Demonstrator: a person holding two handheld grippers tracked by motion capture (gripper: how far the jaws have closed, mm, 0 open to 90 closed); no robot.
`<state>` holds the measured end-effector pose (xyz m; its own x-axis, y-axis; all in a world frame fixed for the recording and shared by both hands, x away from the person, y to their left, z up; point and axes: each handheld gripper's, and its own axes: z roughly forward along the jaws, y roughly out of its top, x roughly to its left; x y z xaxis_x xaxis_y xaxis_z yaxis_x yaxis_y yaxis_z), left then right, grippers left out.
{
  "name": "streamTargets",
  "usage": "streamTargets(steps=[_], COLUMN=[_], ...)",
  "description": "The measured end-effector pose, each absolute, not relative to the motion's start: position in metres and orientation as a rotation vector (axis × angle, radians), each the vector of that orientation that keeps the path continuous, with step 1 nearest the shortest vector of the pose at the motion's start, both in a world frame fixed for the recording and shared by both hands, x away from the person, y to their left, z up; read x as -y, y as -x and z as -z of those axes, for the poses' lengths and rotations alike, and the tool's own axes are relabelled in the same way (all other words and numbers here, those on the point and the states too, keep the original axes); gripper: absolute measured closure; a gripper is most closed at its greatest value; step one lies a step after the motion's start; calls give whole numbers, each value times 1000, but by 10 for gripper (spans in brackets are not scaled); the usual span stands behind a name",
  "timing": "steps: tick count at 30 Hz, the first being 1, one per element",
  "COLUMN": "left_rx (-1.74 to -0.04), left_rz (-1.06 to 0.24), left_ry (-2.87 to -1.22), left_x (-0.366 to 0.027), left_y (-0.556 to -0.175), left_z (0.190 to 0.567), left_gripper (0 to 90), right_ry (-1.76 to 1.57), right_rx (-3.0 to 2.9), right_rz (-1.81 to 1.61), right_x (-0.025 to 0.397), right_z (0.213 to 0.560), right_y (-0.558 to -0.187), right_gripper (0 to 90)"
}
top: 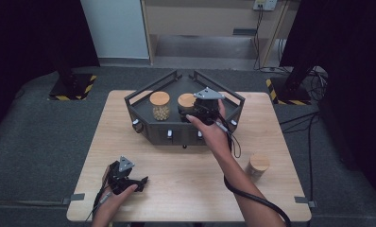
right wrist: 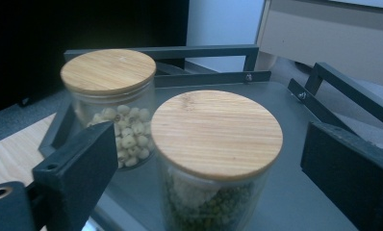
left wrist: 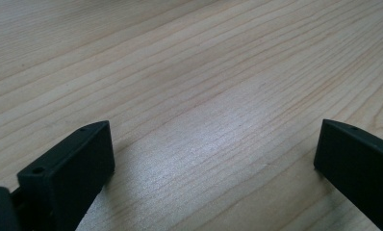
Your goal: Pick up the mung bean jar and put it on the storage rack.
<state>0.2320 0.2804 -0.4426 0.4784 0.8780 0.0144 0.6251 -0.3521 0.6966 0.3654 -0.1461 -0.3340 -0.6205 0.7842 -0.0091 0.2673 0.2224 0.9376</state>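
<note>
The fingers point(right wrist: 71, 166) of the right gripper point(right wrist: 213, 173) stood wide, one on each side of the green-bean jar point(right wrist: 217, 144). Behind it sat the white-bean jar point(right wrist: 110, 96). Only the high view showed the left gripper point(top: 129, 182), also wide, on the table point(top: 186, 184).

We see the tabletop point(top: 186, 189) evenly lit from above, dark surroundings, soft glare on the wood, near jaws blurred.

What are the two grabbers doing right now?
Left gripper: open, holding nothing, low over the table.
Right gripper: open around the green-bean jar, not squeezing it.
</note>
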Motion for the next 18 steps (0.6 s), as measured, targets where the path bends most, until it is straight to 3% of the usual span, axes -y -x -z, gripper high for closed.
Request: streamTargets(steps=[18], left_rx=[-1241], left_rz=[-521], left_ry=[-2098], left_x=[-279], left_y=[-232], left_z=[442], left_gripper=[0], right_ry=[-947], right_rx=[-2032], right_rz=[-1383], right_x=[172], right_z=[338], right_y=[-340], right_gripper=[18])
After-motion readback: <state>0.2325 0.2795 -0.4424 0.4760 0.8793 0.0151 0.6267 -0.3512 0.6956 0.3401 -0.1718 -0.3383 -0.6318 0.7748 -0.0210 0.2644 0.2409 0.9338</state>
